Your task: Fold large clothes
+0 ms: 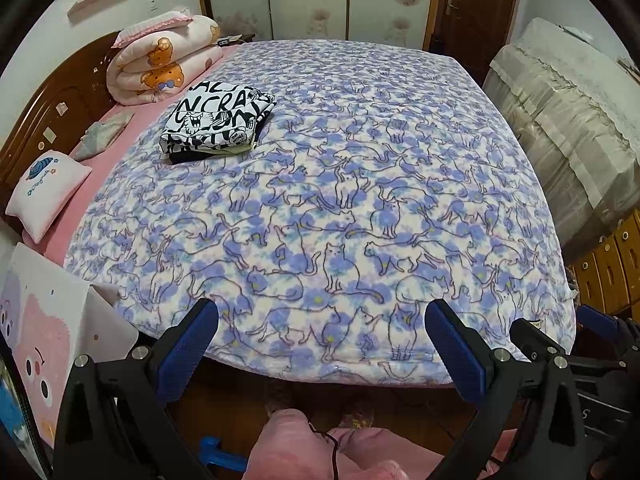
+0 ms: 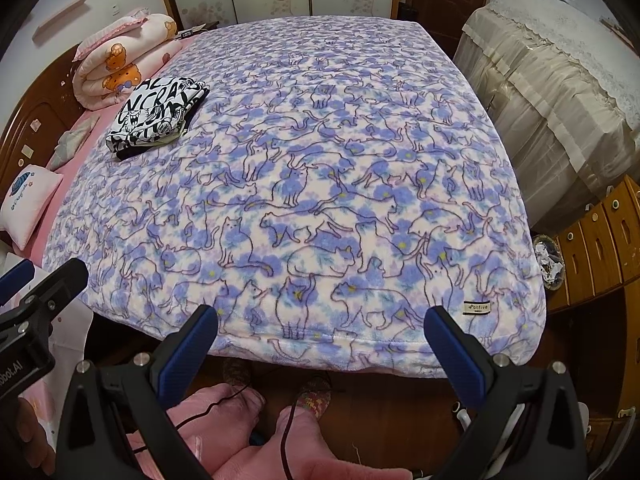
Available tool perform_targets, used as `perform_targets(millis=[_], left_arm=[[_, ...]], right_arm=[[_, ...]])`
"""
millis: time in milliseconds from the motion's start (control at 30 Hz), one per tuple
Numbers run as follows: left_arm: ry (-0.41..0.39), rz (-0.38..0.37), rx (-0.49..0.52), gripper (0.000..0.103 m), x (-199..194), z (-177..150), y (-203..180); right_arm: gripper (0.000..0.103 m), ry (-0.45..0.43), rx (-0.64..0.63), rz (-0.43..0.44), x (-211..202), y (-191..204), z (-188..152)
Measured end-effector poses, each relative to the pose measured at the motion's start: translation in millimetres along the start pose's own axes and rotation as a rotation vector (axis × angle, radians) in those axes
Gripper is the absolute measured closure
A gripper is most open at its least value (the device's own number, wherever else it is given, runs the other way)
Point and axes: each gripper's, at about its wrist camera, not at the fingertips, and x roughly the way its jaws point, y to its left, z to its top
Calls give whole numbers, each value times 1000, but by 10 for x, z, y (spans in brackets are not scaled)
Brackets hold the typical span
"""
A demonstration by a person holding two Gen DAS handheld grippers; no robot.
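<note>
We hold the left claw (image 1: pixel 322 330) and the right claw (image 2: pixel 321 330) wide open and empty, both hanging just before the near edge of the bed, touching nothing. The cat-print blanket (image 2: pixel 304 184) lies spread flat over the bed, and a folded black-and-white garment (image 1: pixel 218 122) rests on top of a darker one near the far left corner, beside the rolled quilt (image 1: pixel 160 62). We judge the blanket soft, thick and rather heavy, so we should pinch it at the near corners.

Left gripper (image 1: pixel 322 322) and right gripper (image 2: pixel 321 328) both gape wide — empty, level, side by side
</note>
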Motion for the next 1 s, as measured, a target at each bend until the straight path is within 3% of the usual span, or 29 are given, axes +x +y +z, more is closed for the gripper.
perform_targets(millis=[1000], left_arm=[[-5, 9, -9, 1, -42, -16, -17]], right_arm=[[0, -5, 2, -4, 11, 1, 10]])
